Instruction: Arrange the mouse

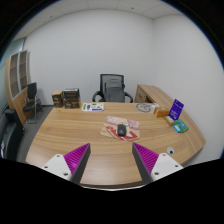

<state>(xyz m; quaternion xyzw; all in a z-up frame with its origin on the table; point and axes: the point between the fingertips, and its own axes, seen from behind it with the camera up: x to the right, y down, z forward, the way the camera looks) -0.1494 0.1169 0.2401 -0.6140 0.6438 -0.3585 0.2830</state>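
Your gripper (112,163) hovers, fingers apart and clamping nothing, over the curved wooden desk (70,135); the dark rounded mouse (122,129) lies at twelve o'clock.

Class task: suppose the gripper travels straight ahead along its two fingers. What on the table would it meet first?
The gripper is open over bare wooden table. Straight ahead, the first thing is likely the dark mouse on its reddish mat; depth is hard to judge. Beyond it stands the black chair.
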